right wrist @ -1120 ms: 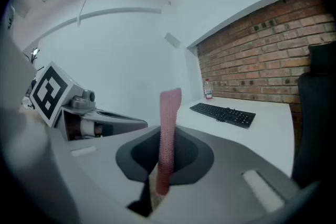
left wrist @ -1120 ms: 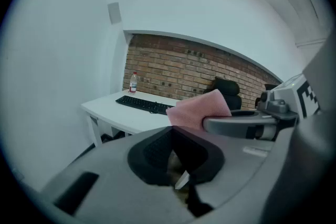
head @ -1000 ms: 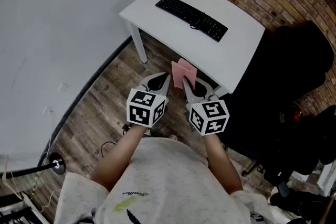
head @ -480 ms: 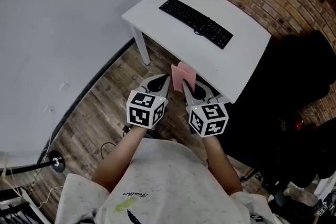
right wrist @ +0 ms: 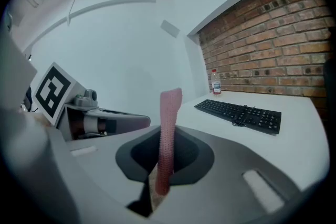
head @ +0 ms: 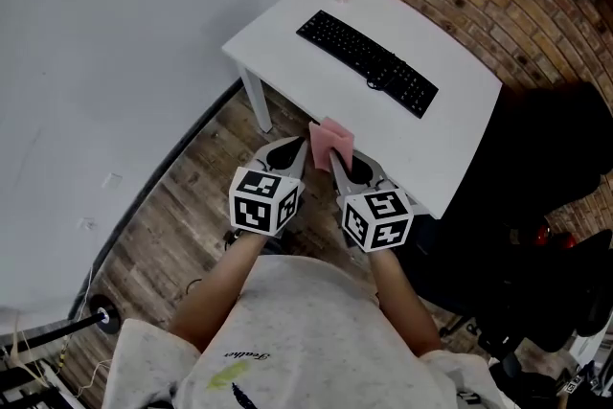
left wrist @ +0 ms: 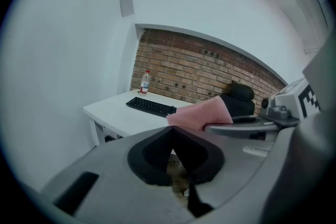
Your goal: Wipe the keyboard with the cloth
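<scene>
While short of table (head: pixel 283 41), cloth (head: pixel 331 143) aloft.

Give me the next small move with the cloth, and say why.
Probably carry the right gripper forward over the table toward the keyboard. Its jaws are shut on the pink cloth, but the cloth hangs short of the table's near edge and touches no keys. The left gripper is shut and empty, so it need not move.
</scene>
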